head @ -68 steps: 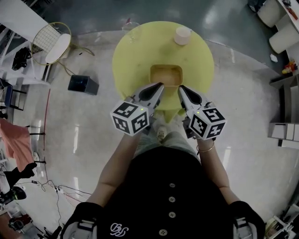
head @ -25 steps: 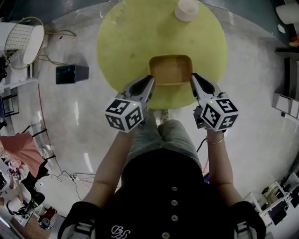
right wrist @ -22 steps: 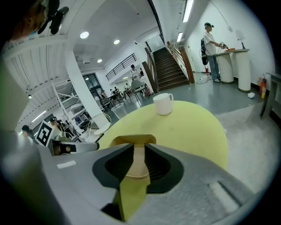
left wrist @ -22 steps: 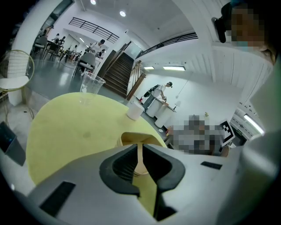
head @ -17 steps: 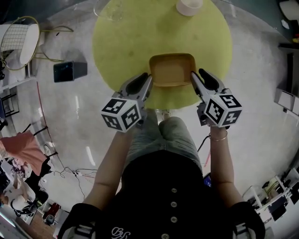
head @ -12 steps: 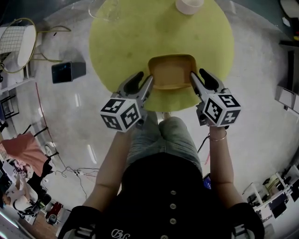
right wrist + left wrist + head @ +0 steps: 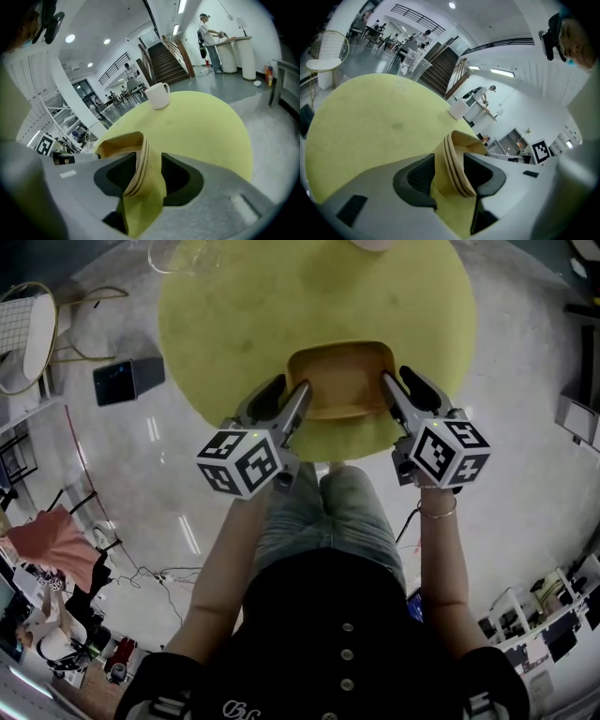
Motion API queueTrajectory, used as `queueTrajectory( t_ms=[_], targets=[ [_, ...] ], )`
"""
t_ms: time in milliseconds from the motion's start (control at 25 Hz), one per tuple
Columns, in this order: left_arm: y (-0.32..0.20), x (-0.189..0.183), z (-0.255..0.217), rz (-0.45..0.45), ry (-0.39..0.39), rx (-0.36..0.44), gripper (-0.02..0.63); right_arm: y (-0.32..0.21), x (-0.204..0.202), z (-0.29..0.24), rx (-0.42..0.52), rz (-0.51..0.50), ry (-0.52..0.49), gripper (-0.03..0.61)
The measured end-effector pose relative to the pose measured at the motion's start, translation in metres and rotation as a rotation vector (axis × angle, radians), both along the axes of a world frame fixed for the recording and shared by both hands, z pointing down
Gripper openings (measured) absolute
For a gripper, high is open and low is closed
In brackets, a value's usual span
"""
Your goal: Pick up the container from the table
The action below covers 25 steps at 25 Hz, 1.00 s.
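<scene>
While the container point(image 7: 339, 381) sat at the table's point(image 7: 225, 324) six o'clock edge, my left gripper point(image 7: 284, 397) at its nine o'clock and right gripper point(image 7: 396, 390) at its three had just been opening. Each straddled a side wall, unclenched. I judged the approach done; clamping and lifting remained.

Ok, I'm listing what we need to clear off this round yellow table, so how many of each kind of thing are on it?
Tan container: 1
White mug: 1
Clear glass vessel: 1
Total: 3
</scene>
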<state>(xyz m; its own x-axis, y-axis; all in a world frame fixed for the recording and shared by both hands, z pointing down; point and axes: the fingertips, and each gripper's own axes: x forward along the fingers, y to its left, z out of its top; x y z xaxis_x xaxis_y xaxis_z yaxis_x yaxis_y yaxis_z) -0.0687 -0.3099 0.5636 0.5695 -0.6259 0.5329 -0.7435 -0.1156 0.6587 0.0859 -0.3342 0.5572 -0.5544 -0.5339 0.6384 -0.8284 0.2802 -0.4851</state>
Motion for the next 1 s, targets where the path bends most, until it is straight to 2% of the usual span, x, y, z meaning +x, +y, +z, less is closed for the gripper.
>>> queueTrajectory(
  t_ms=[560,800,1000],
  targets=[
    [-0.001,0.018,0.011,0.059,-0.022,-0.037,0.176,0.0,-0.008,0.021,-0.104,-0.02,-0.065,0.143],
    [-0.002,0.018,0.013,0.048,-0.045,-0.035,0.176,-0.001,-0.008,0.023,-0.103,-0.003,-0.056,0.127],
    [-0.003,0.009,0.013,0.012,-0.022,-0.033,0.164,0.007,-0.013,0.024,-0.116,0.008,-0.064,0.121]
  ],
)
